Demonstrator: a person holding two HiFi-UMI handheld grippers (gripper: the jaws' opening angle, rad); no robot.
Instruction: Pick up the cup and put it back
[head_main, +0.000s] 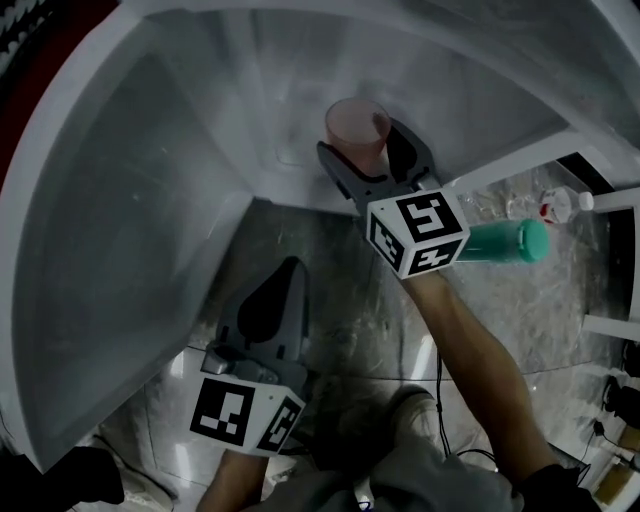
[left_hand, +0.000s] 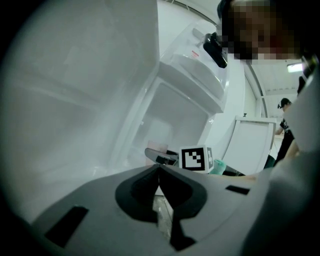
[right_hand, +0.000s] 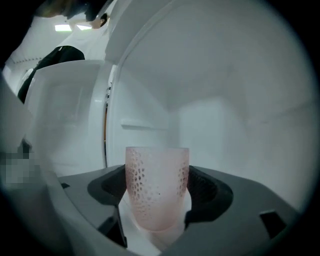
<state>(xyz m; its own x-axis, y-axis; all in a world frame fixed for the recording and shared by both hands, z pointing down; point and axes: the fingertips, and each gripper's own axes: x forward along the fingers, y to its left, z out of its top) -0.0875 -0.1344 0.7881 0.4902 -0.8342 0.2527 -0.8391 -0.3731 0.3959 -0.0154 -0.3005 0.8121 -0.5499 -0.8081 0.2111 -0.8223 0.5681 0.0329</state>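
The white compartment (head_main: 150, 200) contains 1 cup (right_hand: 157, 187), upright inside its opening. The cup is empty. Whether its base rests on the compartment floor cannot be determined.

Cup: translucent pink, tapered toward the base, wall covered in small dimples.

Right gripper (head_main: 365, 145): jaws spread wide and clamped on the cup, 1 pad against each side.

Left gripper (left_hand: 159, 167): jaws together, nothing between them, positioned low outside the compartment.

Right of the compartment lie 1 green bottle (head_main: 505, 242) and 1 clear bottle (head_main: 555, 205).
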